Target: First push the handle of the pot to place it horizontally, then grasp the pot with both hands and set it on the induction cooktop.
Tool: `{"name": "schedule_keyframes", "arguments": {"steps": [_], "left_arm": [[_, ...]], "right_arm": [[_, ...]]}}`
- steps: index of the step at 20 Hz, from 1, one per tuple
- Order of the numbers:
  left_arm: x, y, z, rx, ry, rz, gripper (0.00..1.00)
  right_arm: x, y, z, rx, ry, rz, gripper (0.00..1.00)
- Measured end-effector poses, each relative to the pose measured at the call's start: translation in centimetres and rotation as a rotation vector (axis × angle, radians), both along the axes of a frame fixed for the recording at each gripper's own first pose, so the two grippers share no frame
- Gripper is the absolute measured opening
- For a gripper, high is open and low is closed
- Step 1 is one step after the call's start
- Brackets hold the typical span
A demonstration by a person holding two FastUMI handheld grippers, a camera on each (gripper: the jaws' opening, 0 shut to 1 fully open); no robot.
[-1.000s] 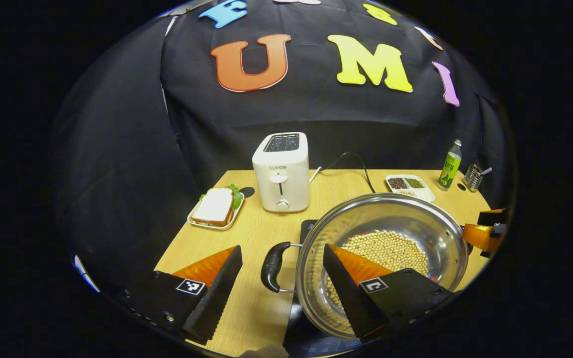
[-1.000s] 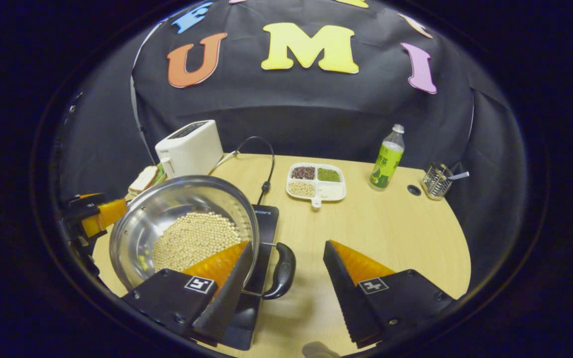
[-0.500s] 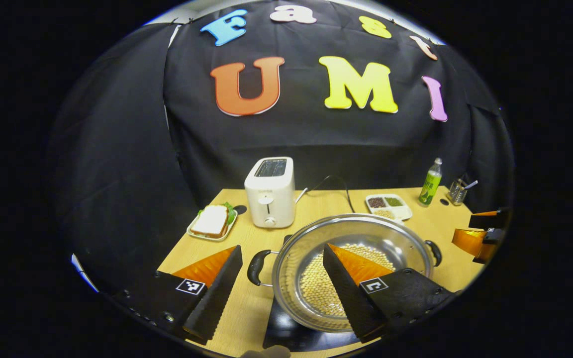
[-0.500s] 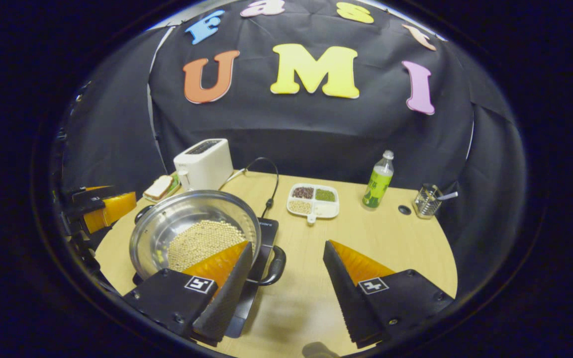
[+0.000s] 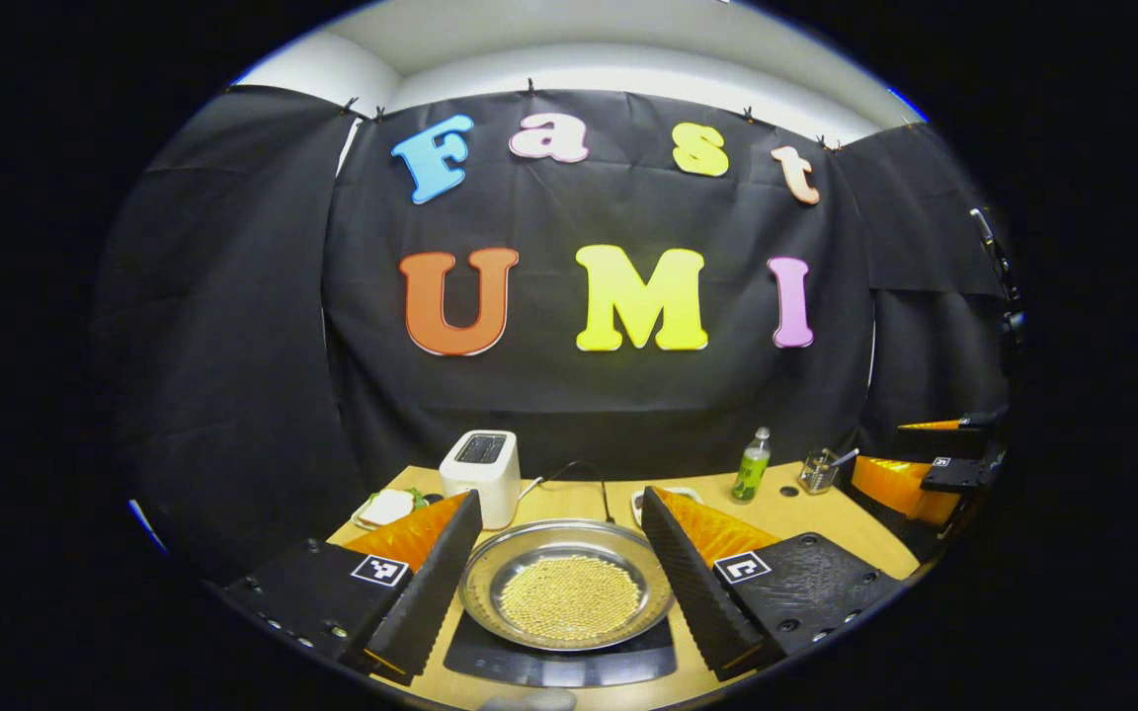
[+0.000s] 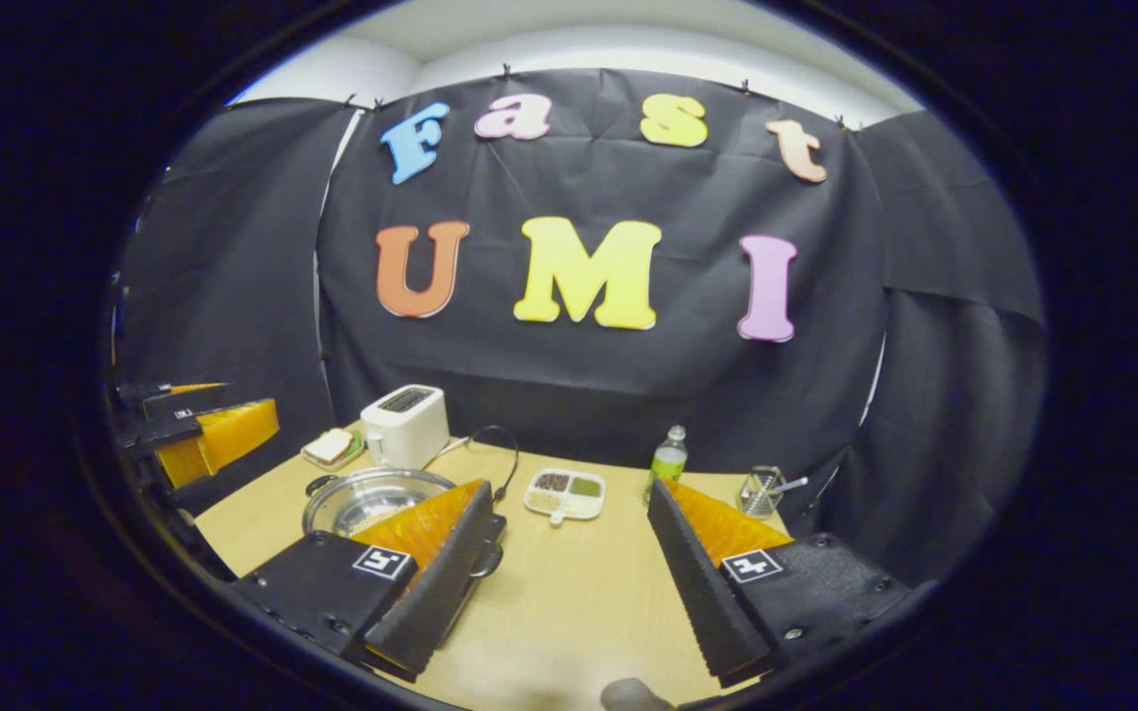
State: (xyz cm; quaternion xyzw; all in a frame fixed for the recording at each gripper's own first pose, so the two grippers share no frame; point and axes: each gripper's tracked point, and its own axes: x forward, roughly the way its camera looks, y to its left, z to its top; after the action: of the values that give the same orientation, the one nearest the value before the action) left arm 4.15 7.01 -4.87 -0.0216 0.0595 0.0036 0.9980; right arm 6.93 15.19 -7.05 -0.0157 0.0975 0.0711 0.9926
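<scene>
Pot (image 5: pixel 567 583): steel, holding soybeans, resting on induction cooktop (image 5: pixel 569 660) on tabletop (image 6: pixel 569 602).
Left gripper (image 5: pixel 561 583): jaws wide open, empty, above and apart from pot.
Right gripper (image 6: pixel 569 583): jaws wide open, empty; pot left of them.

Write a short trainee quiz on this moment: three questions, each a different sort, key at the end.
1. True or false: the pot sits on the induction cooktop.
2. What is in the pot? A) water B) pale beans C) bread
3. Fill in: both the left gripper and the right gripper have their jaws ____ with nothing between them.

Key: 1 true. 2 B. 3 open.
</scene>
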Motion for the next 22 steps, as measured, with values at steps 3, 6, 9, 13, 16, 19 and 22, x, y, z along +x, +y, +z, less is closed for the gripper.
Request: {"name": "schedule_keyframes", "arguments": {"steps": [3, 6, 9, 13, 16, 19, 22], "left_arm": [[-2.9, -2.8, 4.3, 0.022, -0.070, 0.004, 0.96], [-5.4, -6.5, 7.0, 0.009, -0.110, -0.020, 0.96], [-7.0, -8.7, 9.0, 0.008, -0.138, -0.033, 0.96], [-8.8, -10.7, 10.7, 0.036, -0.161, -0.039, 0.96], [-9.8, -11.2, 11.7, 0.014, -0.173, -0.033, 0.96], [-10.3, -11.3, 12.5, 0.013, -0.180, -0.021, 0.96], [-10.7, -11.8, 12.7, 0.013, -0.188, -0.023, 0.96]], "right_arm": [[-2.9, -4.2, 3.0, 0.033, -0.053, -0.015, 1.00], [-5.3, -8.4, 5.4, 0.084, -0.101, -0.044, 1.00], [-7.2, -11.7, 6.9, 0.110, -0.131, -0.064, 1.00], [-9.1, -14.8, 8.6, 0.133, -0.175, -0.087, 1.00], [-10.3, -15.8, 9.2, 0.142, -0.183, -0.088, 1.00], [-11.1, -16.7, 9.4, 0.143, -0.193, -0.090, 1.00], [-11.5, -17.4, 9.6, 0.140, -0.200, -0.096, 1.00]]}}
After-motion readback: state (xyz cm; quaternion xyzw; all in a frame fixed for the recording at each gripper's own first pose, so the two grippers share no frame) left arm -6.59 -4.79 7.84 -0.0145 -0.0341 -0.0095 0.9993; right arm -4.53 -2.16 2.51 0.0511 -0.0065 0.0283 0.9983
